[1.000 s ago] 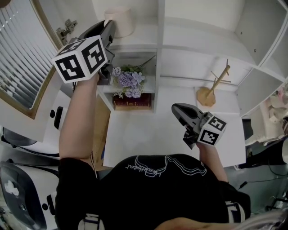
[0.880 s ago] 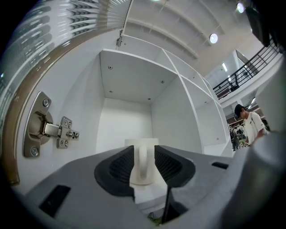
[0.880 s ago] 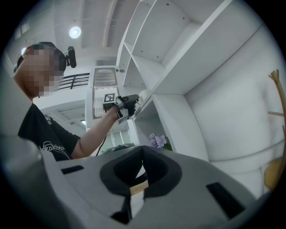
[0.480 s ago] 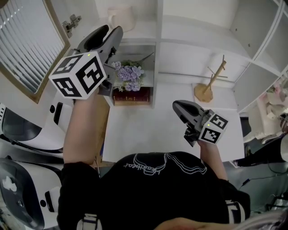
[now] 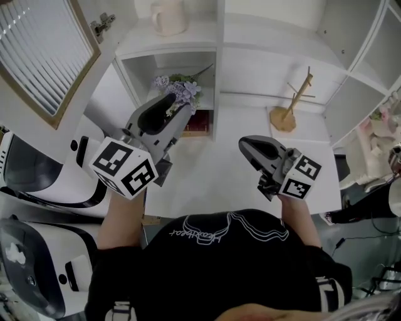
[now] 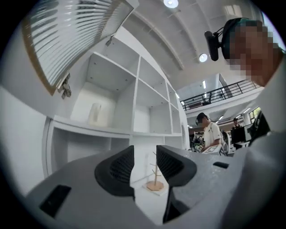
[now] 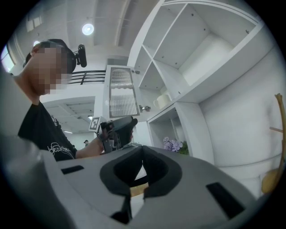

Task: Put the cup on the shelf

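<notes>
The cup (image 5: 168, 15) is seen on the shelf (image 5: 194, 42), upper left of the head view; the left gripper (image 6: 145, 150) has just been opening, jaws parted around nothing; the right gripper (image 7: 142, 147) is closed, empty.

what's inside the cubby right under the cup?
Purple flowers above a dark red box. The left gripper, jaws just opened and empty, covers the box's left end.
</notes>
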A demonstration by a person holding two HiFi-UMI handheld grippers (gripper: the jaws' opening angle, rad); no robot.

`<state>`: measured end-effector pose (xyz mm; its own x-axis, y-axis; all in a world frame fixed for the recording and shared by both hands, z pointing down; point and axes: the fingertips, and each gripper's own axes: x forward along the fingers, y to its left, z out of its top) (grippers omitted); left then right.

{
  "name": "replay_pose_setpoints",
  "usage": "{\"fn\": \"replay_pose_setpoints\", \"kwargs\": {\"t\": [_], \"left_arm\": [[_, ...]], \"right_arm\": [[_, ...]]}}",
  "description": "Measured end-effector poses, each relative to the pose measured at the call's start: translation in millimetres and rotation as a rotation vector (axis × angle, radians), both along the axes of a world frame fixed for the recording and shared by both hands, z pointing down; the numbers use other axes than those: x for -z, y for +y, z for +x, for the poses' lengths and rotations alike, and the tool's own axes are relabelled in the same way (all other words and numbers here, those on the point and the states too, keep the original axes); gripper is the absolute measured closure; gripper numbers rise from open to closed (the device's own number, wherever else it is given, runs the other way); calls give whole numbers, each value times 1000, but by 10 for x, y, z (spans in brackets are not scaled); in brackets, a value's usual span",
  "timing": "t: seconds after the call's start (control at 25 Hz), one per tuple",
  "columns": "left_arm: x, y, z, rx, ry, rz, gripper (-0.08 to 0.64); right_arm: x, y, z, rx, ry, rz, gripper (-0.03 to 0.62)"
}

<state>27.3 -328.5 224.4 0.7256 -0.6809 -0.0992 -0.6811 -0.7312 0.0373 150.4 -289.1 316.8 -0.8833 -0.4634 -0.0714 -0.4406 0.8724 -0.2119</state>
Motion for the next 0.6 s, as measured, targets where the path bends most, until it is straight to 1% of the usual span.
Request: {"fn": "replay_pose_setpoints", "kwargs": {"t": [0.12,0.24,0.28,0.36,0.44,0.6], "left_arm": [[-383,187,168,-82,14,-81,405],[-716,346,305,-143,40,-153,410],[-796,390,330,-157,53,-169,424],[-917,459,353,-170,72,-181,470],[-1010,522,377,-180,71,-181,505],[-1149,585,415,-186,58,-191,550]], "right_arm": [[0,69,-8,4,1,5,586],[-15,119,-33,12,5,10,586],[-31,131,-47,15,10,10,586],[-74,152,-83,21,22,8,586],[-117,168,-117,30,28,3,586],[-170,180,-161,36,25,-3,586]]}}
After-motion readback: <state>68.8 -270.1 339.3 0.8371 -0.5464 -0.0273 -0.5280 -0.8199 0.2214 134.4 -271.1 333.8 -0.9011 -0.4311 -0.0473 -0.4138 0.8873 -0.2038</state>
